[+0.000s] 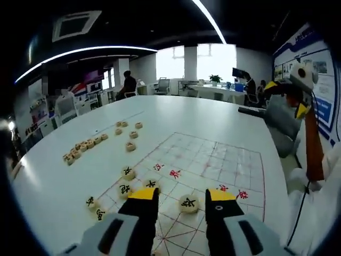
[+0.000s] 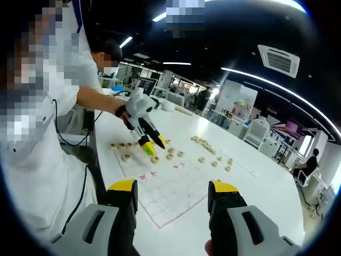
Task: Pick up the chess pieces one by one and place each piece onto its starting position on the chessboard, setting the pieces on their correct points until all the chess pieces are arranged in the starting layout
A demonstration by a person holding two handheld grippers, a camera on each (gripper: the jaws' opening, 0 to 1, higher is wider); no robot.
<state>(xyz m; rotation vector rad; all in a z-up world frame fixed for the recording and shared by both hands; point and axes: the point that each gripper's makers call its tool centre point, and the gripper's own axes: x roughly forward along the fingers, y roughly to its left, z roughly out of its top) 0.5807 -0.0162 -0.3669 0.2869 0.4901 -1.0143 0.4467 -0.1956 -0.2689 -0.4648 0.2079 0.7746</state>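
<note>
Between our left gripper's (image 1: 181, 198) spread yellow-tipped jaws sits a round piece (image 1: 188, 202), flat on the chessboard (image 1: 213, 160) sheet and not gripped. Our right gripper (image 2: 172, 193) hangs open and empty above the board's far edge. To do this step well, we judge we should check the piece stands squarely on its line crossing, then lift the jaws straight off without nudging it. Several placed pieces (image 1: 128, 172) line the near rows; loose pieces (image 1: 80, 146) wait in a cluster well apart on the white table (image 1: 53, 181). Around us lies an open office with ceiling strip lights, desks and seated people.
</note>
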